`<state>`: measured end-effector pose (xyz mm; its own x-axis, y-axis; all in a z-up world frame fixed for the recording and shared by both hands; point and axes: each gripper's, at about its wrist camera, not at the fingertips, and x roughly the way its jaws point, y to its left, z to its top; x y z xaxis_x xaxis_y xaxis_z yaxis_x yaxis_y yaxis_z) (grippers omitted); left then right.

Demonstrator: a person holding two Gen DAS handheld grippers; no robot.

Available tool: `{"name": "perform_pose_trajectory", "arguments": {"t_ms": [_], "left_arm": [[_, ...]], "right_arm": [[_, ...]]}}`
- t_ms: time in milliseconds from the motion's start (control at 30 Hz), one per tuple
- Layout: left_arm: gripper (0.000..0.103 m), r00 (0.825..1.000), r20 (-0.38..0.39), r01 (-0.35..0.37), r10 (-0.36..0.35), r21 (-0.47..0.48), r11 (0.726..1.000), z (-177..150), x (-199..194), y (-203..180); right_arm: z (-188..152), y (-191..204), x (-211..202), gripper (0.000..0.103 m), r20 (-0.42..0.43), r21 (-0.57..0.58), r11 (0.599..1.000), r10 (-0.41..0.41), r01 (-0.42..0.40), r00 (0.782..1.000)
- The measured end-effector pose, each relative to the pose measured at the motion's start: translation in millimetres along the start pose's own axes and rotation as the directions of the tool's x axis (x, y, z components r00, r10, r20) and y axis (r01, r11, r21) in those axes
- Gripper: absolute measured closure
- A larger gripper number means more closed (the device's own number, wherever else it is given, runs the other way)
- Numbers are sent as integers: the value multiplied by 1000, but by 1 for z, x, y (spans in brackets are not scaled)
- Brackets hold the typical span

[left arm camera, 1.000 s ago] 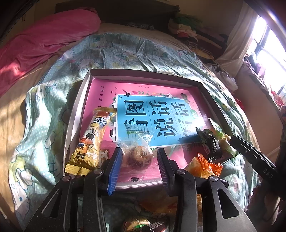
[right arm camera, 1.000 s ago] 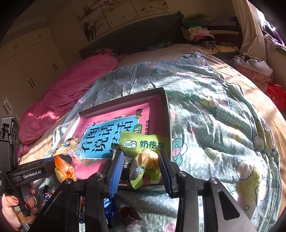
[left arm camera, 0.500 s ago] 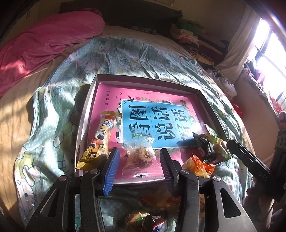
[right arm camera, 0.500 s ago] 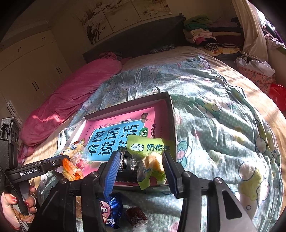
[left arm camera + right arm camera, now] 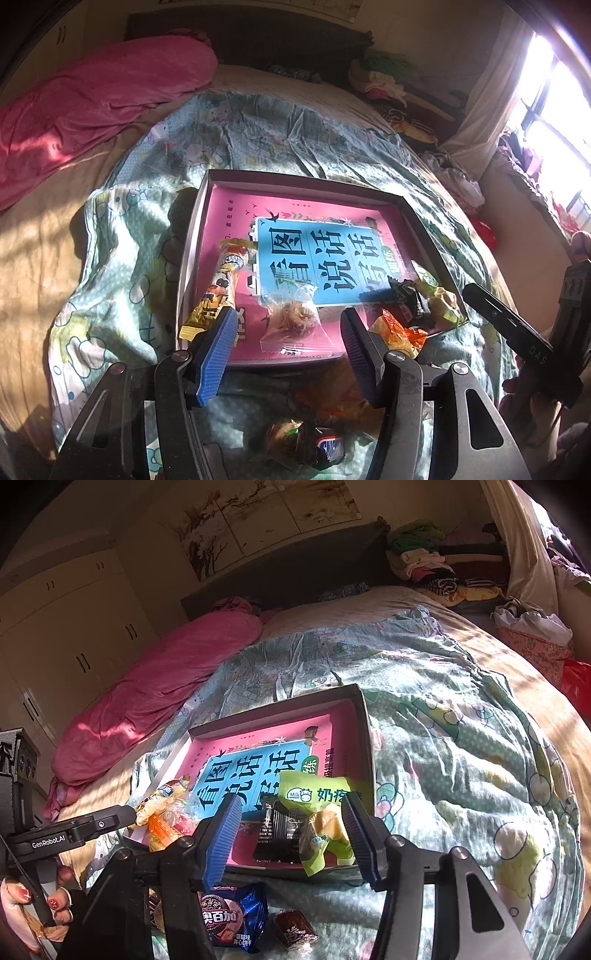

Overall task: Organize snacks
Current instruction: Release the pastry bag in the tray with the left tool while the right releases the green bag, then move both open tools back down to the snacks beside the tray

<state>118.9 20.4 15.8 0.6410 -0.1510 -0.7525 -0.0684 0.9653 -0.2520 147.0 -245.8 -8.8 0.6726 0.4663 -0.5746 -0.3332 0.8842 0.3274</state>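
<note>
Bed [image 5: 461, 738] is covered by a patterned quilt; shallow box [image 5: 199, 229] is laid on it, lined by a pink-and-blue book [image 5: 314, 258]; left gripper [image 5: 288, 332] is released, jaws just opened, clear cake packet [image 5: 295, 325] left lying in the box between them; right gripper [image 5: 291, 827] likewise released, green packet [image 5: 321, 812] and black packet [image 5: 277, 834] lying between its jaws at the box's near corner.
</note>
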Motion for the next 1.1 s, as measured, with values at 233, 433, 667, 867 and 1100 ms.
{"name": "perform_pose_trajectory", "arguments": {"t_ms": [233,433,667,867,1100], "left_arm": [[42,1000,4,6,-6,12,1000,-5,-11,0],[42,1000,-2,6,-6,20,1000,-12,-17,2],[42,1000,-4,4,-4,32,999,-17,-23,3],[42,1000,-17,0,1,45,999,-23,-24,3],[42,1000,-29,0,2,69,998,-30,-25,0]], "right_arm": [[1,2,-5,44,16,-6,1000,11,-11,1000],[1,4,-9,43,22,-11,1000,18,-18,1000],[0,7,-13,42,27,-17,1000,27,-27,999],[-1,9,-15,42,20,-22,999,28,-28,999],[-4,12,-19,42,18,-34,999,33,-32,999]]}}
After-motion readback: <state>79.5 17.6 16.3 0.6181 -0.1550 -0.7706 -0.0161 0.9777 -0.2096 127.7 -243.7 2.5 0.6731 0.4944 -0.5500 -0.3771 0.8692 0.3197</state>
